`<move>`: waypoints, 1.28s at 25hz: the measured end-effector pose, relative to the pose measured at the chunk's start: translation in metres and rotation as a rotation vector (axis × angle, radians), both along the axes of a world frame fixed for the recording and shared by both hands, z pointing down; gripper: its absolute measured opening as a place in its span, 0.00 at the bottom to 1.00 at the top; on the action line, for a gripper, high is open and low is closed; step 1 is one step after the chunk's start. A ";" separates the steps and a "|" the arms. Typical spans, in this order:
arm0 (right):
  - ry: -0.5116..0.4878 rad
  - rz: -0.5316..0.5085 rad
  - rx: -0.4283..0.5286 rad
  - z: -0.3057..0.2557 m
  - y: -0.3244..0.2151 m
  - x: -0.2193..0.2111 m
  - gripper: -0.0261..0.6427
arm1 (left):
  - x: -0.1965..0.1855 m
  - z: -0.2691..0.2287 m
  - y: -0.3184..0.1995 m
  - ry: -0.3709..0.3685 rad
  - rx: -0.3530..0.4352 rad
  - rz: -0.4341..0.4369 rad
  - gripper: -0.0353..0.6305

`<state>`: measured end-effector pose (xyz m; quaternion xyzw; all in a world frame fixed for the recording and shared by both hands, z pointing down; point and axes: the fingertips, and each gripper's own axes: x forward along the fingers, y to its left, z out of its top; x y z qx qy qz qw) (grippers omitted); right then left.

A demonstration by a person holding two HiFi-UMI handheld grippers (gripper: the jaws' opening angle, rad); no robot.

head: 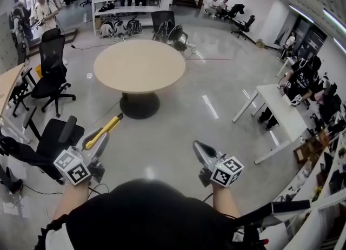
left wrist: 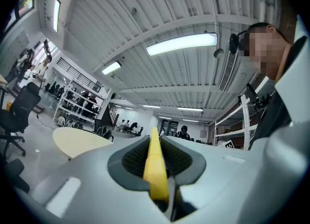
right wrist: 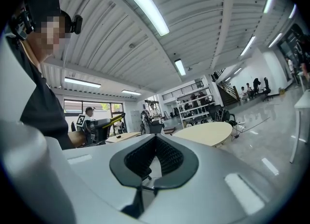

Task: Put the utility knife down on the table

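The left gripper [head: 101, 137] has the knife [head: 111, 124] clamped between its fingers [left wrist: 131, 158]. The yellow handle stands on edge between the dark ribbed pads. It sticks out well past the fingertips, slanting up and forward toward the round surface [head: 139, 65]. The knife is in the air over the bare floor [head: 178, 119], well short of that surface and touching nothing but the fingers. In the left gripper view, the yellow body fills the slot between the pads, and the pale round top shows beyond it to the left.

The right gripper [head: 201, 150] is held out level beside the left one, well apart from it. Its fingers [right wrist: 170, 158] come together at the tips with nothing between them. Each gripper carries its marker cube at the back, left [head: 72, 166] and right [head: 227, 171], just ahead of the person's forearms.

The round surface stands on a dark pedestal in the middle of the room, with nothing on it that I can make out. A black office chair [head: 52, 59] stands off to its left, and another chair [head: 54, 138] is just beside the left gripper. A white desk [head: 281, 108] runs along the right side with people sitting at it. Shelving [head: 130, 0] and more people stand at the far end of the room.
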<state>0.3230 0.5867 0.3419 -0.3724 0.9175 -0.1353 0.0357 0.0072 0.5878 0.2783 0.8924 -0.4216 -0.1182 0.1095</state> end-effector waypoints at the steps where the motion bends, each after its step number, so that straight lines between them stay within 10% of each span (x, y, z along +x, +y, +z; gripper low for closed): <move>1: -0.001 -0.001 0.000 0.000 0.001 0.001 0.06 | 0.002 0.000 -0.002 -0.004 -0.002 0.004 0.15; 13: 0.049 0.094 0.004 -0.006 -0.035 -0.004 0.06 | 0.000 0.006 -0.072 0.037 0.003 0.125 0.15; 32: 0.121 0.028 0.034 -0.028 -0.209 -0.232 0.06 | -0.220 0.002 -0.227 0.054 0.038 0.095 0.15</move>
